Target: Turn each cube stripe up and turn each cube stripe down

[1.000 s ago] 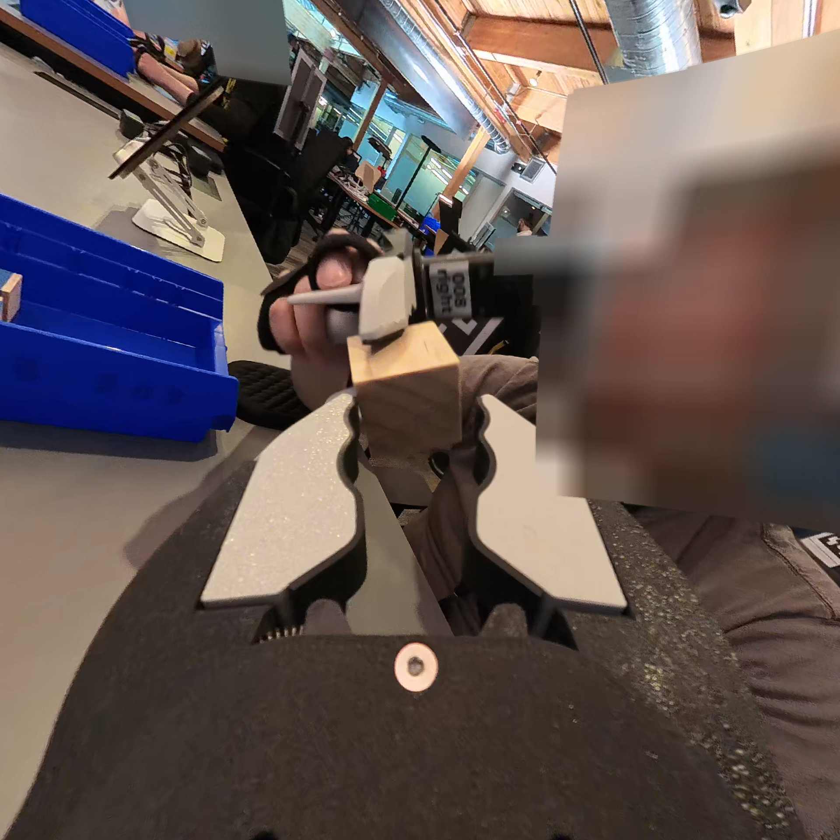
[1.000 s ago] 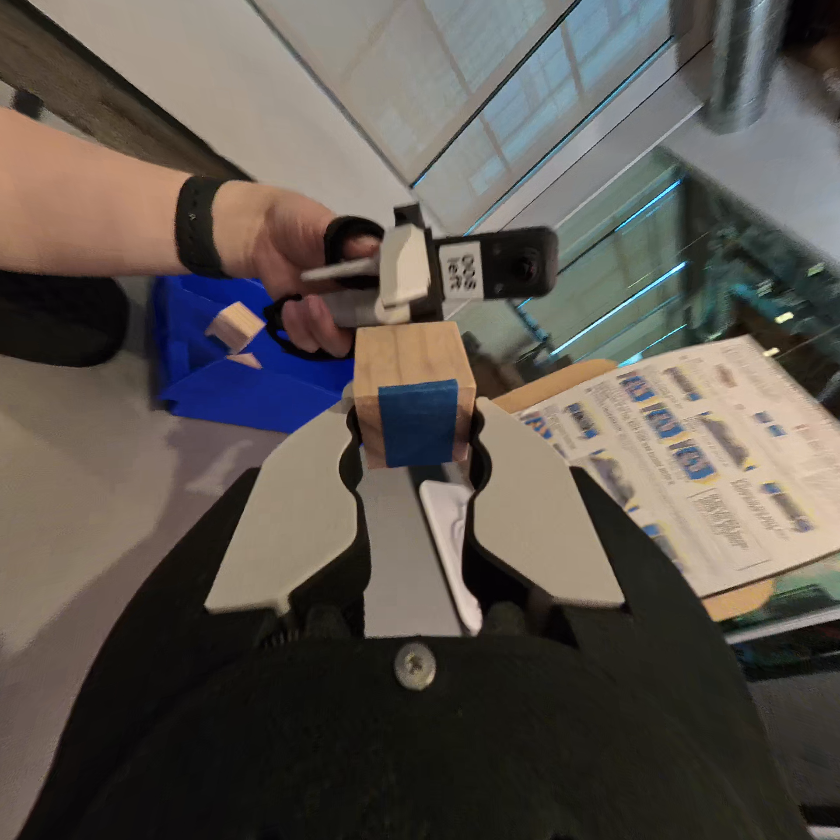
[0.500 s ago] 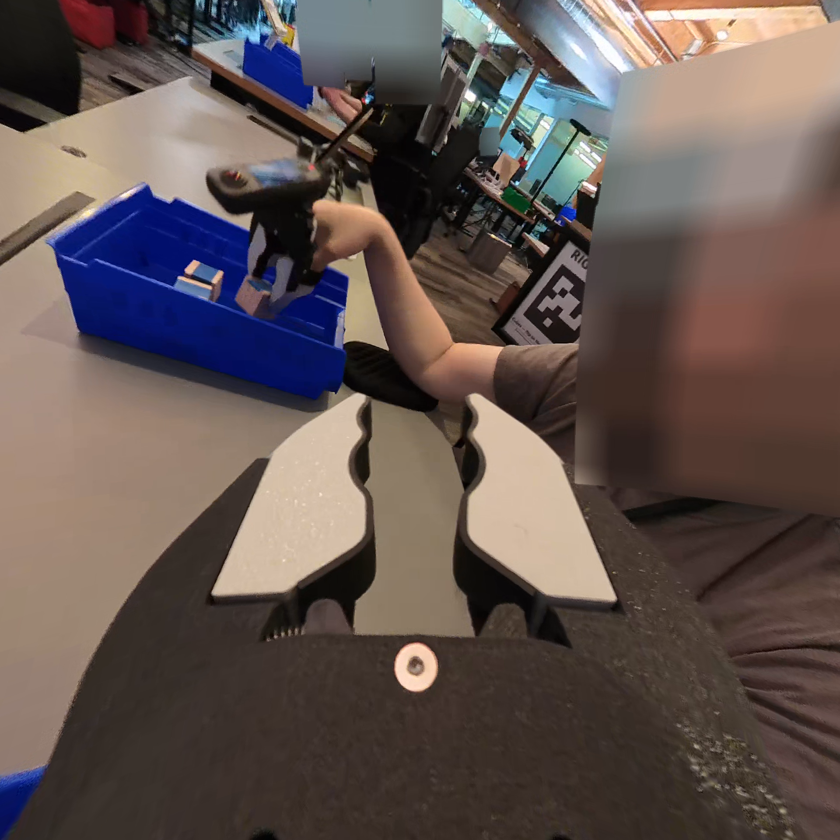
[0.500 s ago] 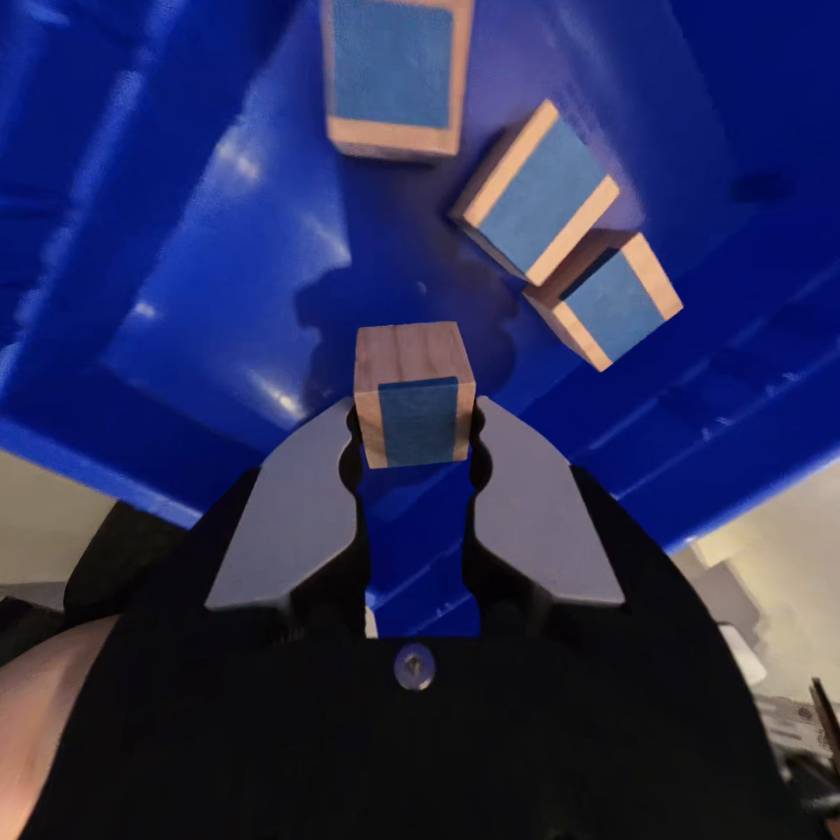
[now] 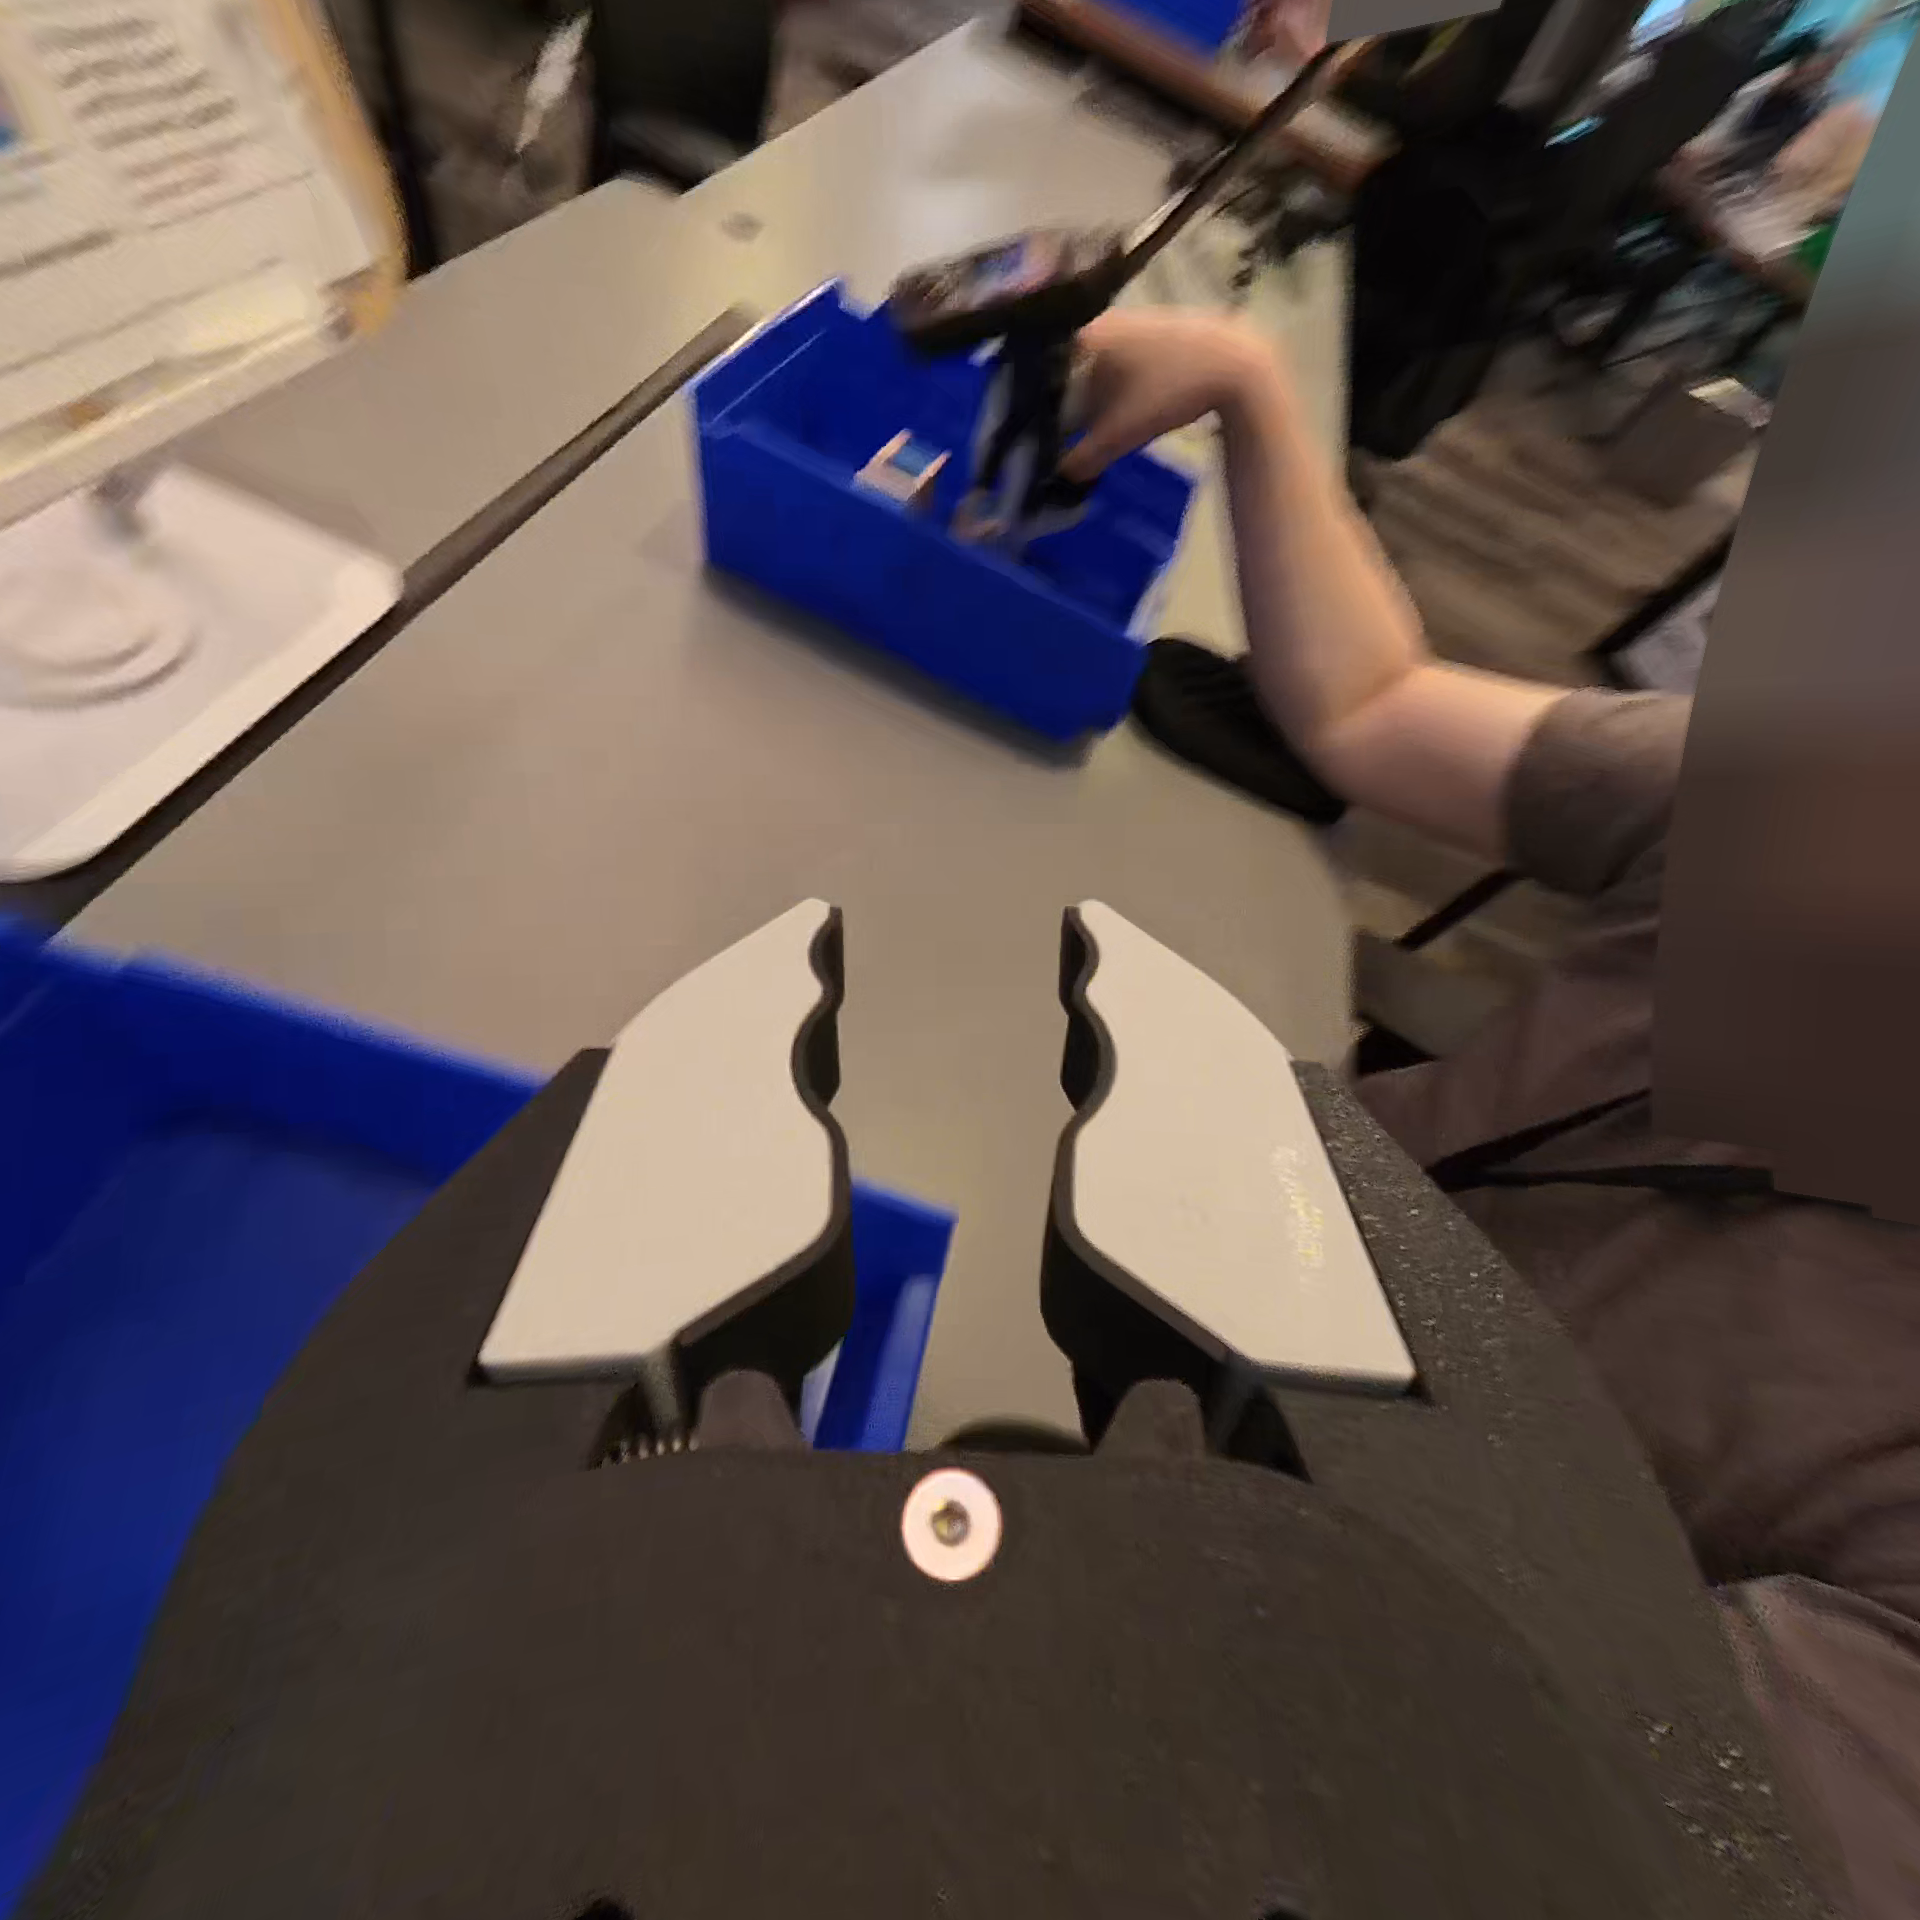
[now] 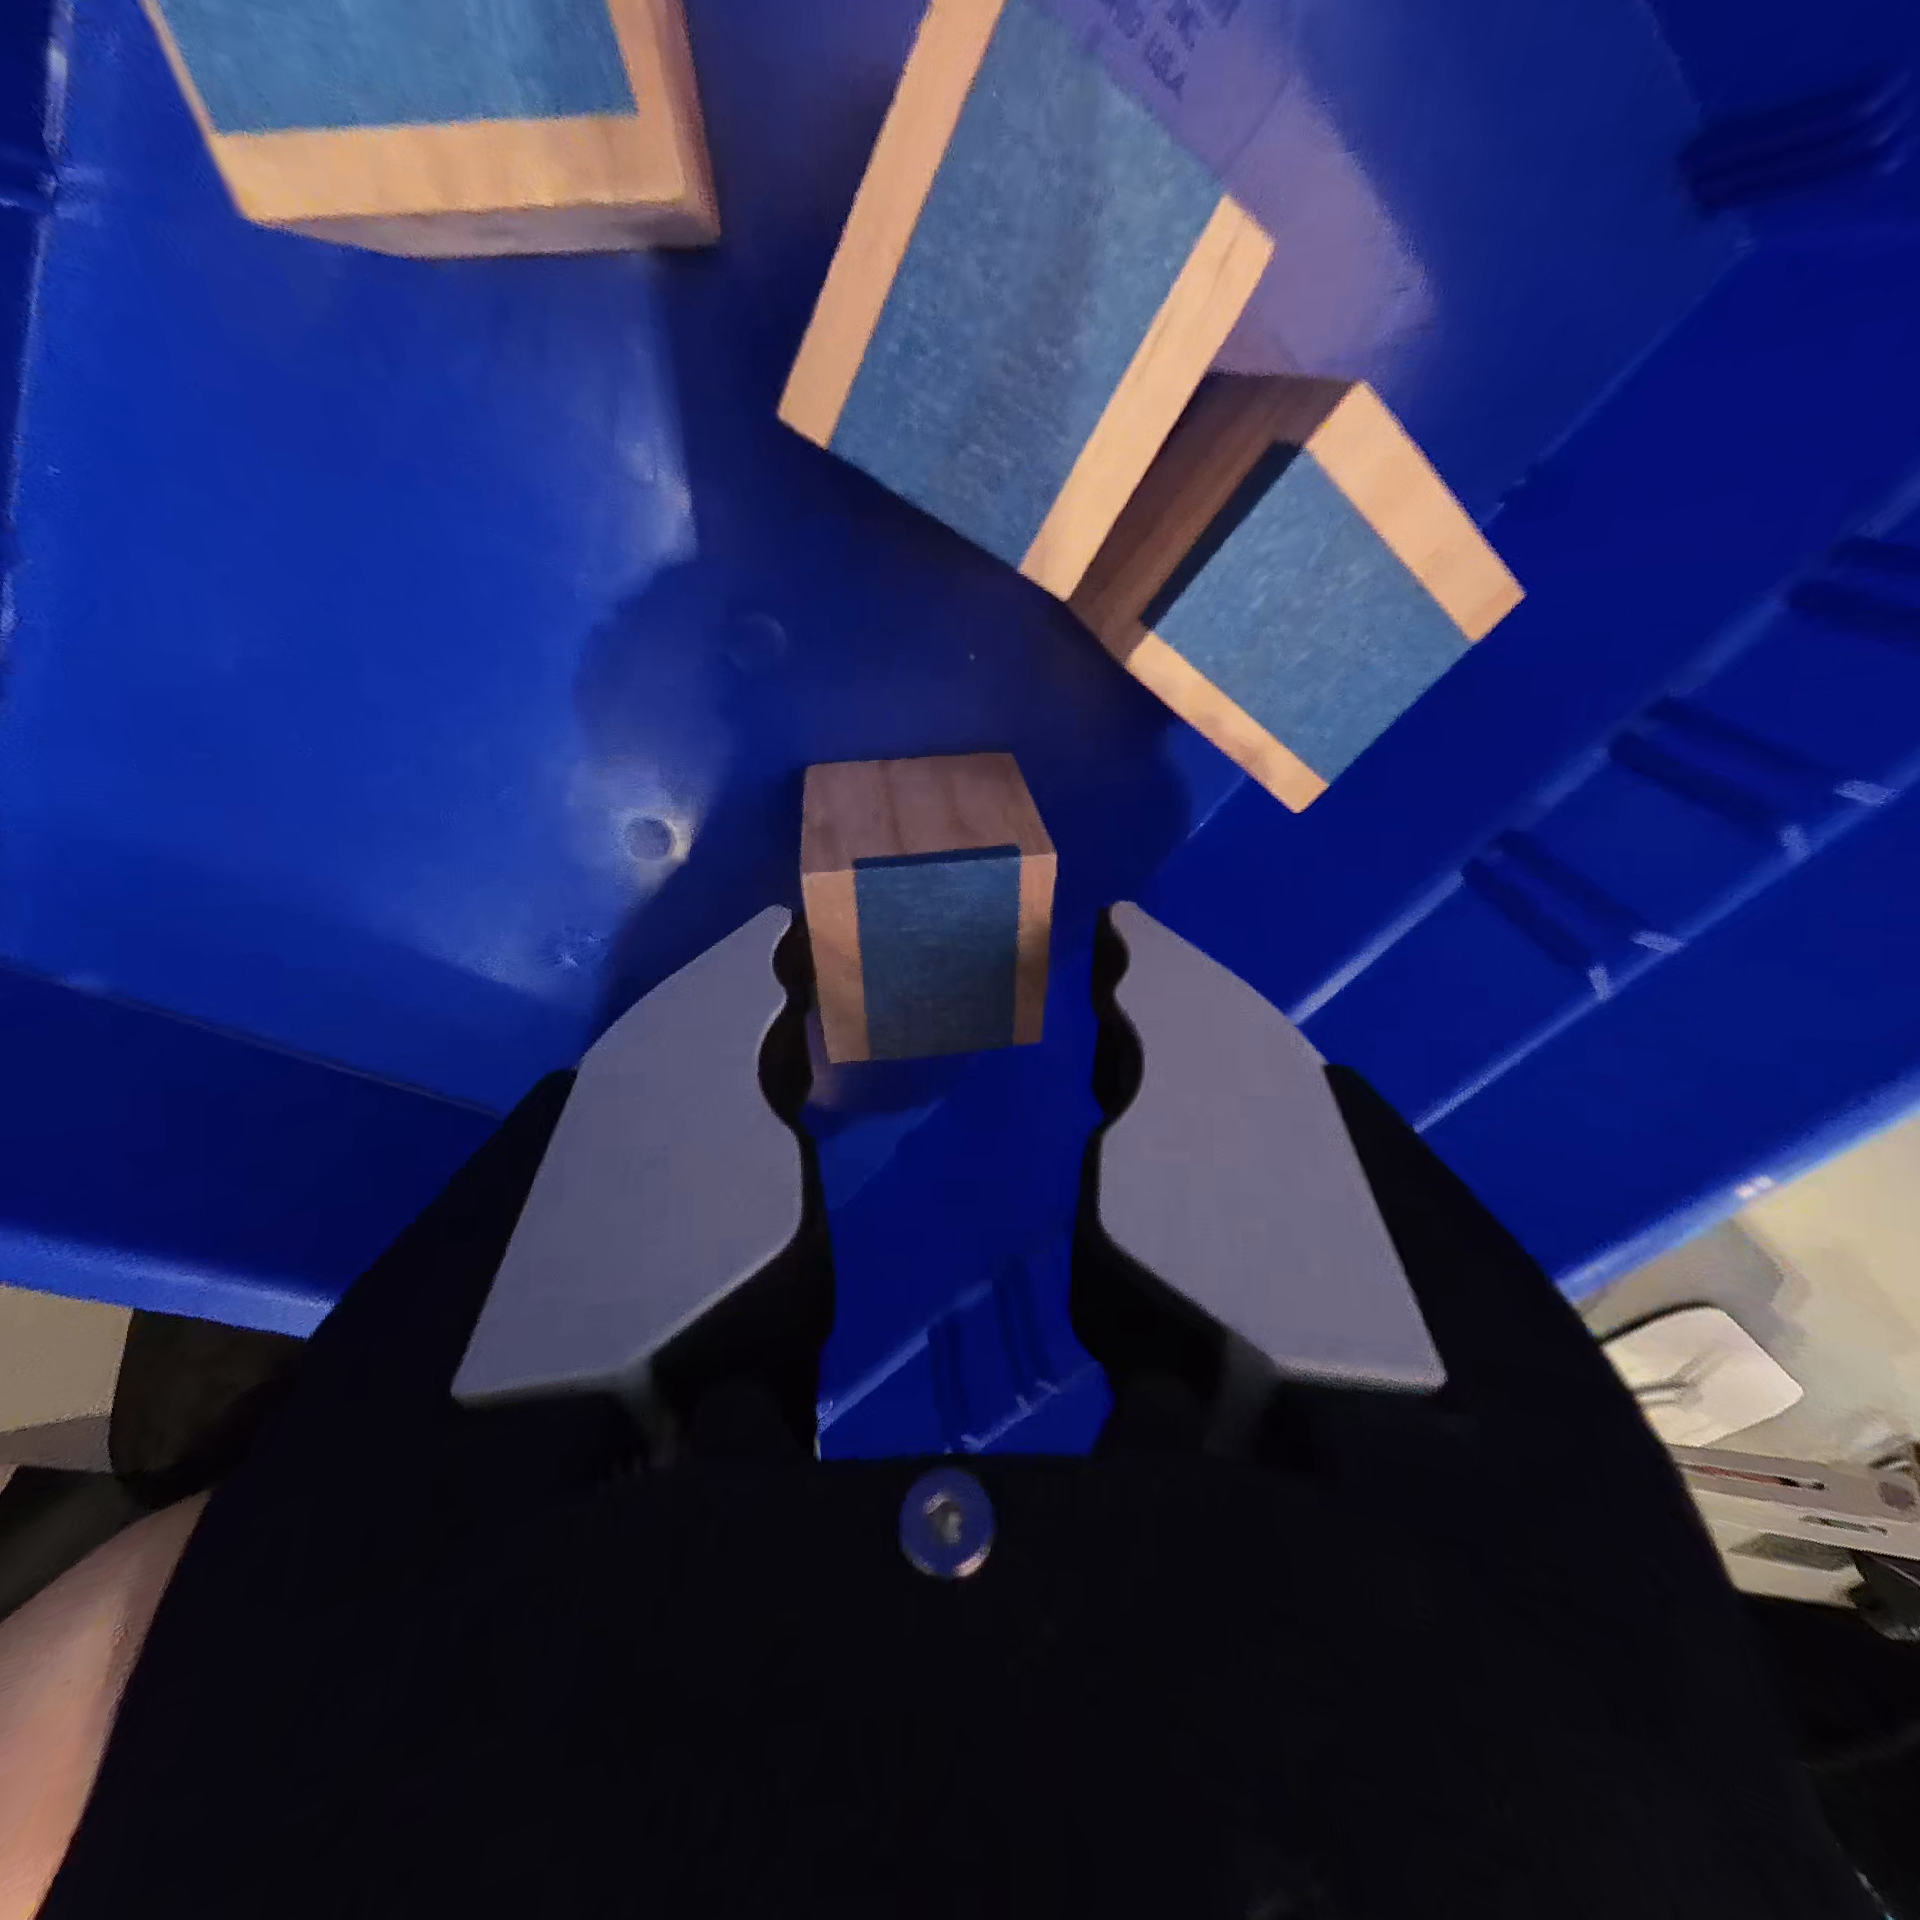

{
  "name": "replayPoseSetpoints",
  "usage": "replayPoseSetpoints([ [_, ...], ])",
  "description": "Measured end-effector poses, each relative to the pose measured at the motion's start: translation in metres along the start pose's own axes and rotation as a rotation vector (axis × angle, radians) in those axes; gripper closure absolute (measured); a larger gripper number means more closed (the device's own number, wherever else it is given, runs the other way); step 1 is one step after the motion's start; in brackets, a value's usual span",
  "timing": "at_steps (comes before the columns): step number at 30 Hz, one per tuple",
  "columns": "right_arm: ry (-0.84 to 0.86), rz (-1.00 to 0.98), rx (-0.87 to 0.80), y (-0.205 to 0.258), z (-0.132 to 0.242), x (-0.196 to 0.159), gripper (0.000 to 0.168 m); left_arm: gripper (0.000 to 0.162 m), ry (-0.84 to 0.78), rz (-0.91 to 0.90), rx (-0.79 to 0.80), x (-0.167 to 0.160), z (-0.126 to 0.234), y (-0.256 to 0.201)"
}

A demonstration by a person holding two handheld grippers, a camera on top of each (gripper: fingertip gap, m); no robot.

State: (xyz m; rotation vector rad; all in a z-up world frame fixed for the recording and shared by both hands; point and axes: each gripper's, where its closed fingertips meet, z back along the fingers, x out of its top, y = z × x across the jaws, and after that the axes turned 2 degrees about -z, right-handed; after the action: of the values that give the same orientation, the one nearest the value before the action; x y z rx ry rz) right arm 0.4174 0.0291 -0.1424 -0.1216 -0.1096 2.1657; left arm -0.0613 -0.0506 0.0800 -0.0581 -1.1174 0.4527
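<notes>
Right gripper [image 6: 940, 977] stands with its jaws spread a little wider than the wooden cube [image 6: 928, 914], a sliver of blue showing on each side, so the cube looks released on the floor of the blue bin [image 6: 343, 644], blue stripe toward the camera. Judging by that, the step in hand is letting go cleanly: draw straight back along the fingers, without tilting, so neither pad drags a corner and tips the stripe away. Upper right, two more striped cubes [image 6: 1023, 301] [image 6: 1320, 603] lie touching each other; a third [image 6: 436, 114] sits upper left, with bare floor at centre left. Ribbed bin wall runs close on the right. Left gripper [image 5: 948, 971], parted and empty, hovers by a nearer blue bin [image 5: 208, 1143].
</notes>
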Motion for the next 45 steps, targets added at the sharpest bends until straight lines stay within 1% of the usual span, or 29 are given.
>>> replayPoseSetpoints([
  [2, -0.051, 0.005, -0.022, -0.002, 0.009, 0.005, 0.110, 0.122, 0.115, 0.040, 0.144, -0.026, 0.011, 0.024],
  [4, -0.114, 0.012, -0.052, -0.005, 0.021, 0.014, 0.110, 0.121, 0.237, 0.093, 0.224, -0.057, 0.020, 0.042],
  [5, -0.142, 0.015, -0.058, -0.004, 0.026, 0.017, 0.110, 0.120, 0.293, 0.108, 0.220, -0.071, 0.021, 0.045],
  [7, -0.182, 0.027, -0.068, -0.002, 0.032, 0.024, 0.110, 0.120, 0.366, 0.064, 0.131, -0.092, 0.015, 0.041],
  [9, -0.187, 0.044, -0.073, 0.001, 0.034, 0.025, 0.110, 0.120, 0.453, 0.009, 0.156, -0.111, 0.011, 0.052],
  [10, -0.185, 0.051, -0.078, 0.001, 0.034, 0.025, 0.110, 0.117, 0.504, 0.012, 0.142, -0.121, 0.008, 0.052],
  [11, -0.184, 0.057, -0.082, 0.001, 0.034, 0.025, 0.110, 0.112, 0.550, 0.025, 0.138, -0.130, 0.005, 0.054],
  [13, -0.188, 0.056, -0.075, 0.002, 0.034, 0.025, 0.110, 0.111, 0.639, 0.084, 0.132, -0.145, -0.001, 0.056],
  [15, -0.214, 0.057, -0.047, 0.007, 0.036, 0.028, 0.109, 0.116, 0.725, 0.130, 0.127, -0.160, -0.010, 0.060],
  [16, -0.224, 0.062, -0.036, 0.009, 0.037, 0.029, 0.109, 0.116, 0.767, 0.149, 0.121, -0.167, -0.015, 0.063],
  [18, -0.231, 0.080, -0.030, 0.013, 0.039, 0.029, 0.109, 0.109, 0.844, 0.157, 0.190, -0.180, -0.018, 0.078],
  [19, -0.230, 0.087, -0.029, 0.014, 0.040, 0.029, 0.109, 0.110, 0.875, 0.171, 0.195, -0.185, -0.020, 0.080],
  [20, -0.228, 0.091, -0.030, 0.015, 0.040, 0.028, 0.109, 0.107, 0.901, 0.181, 0.194, -0.189, -0.022, 0.080],
  [21, -0.228, 0.095, -0.033, 0.015, 0.041, 0.029, 0.109, 0.100, 0.926, 0.180, 0.214, -0.192, -0.023, 0.084],
  [22, -0.228, 0.098, -0.033, 0.016, 0.041, 0.029, 0.109, 0.097, 0.949, 0.186, 0.216, -0.196, -0.024, 0.084],
  [25, -0.219, 0.107, -0.031, 0.017, 0.039, 0.028, 0.109, 0.092, 1.001, 0.182, 0.209, -0.202, -0.031, 0.083],
  [28, -0.199, 0.122, -0.029, 0.018, 0.037, 0.026, 0.109, 0.095, 1.073, 0.173, 0.230, -0.212, -0.032, 0.087],
  [30, -0.197, 0.121, -0.026, 0.018, 0.037, 0.025, 0.109, 0.100, 1.104, 0.172, 0.248, -0.217, -0.031, 0.092],
  [31, -0.199, 0.120, -0.023, 0.018, 0.037, 0.025, 0.109, 0.100, 1.109, 0.177, 0.242, -0.219, -0.032, 0.093],
  [33, -0.199, 0.122, -0.020, 0.018, 0.037, 0.025, 0.109, 0.112, 1.104, 0.210, 0.191, -0.220, -0.035, 0.088],
  [34, -0.197, 0.123, -0.019, 0.019, 0.037, 0.025, 0.109, 0.114, 1.104, 0.218, 0.185, -0.220, -0.035, 0.087],
  [40, -0.181, 0.128, -0.021, 0.020, 0.035, 0.024, 0.109, 0.114, 1.098, 0.200, 0.240, -0.217, -0.029, 0.097],
  [45, -0.175, 0.138, -0.023, 0.022, 0.034, 0.025, 0.109, 0.115, 1.047, 0.176, 0.221, -0.207, -0.031, 0.092],
])
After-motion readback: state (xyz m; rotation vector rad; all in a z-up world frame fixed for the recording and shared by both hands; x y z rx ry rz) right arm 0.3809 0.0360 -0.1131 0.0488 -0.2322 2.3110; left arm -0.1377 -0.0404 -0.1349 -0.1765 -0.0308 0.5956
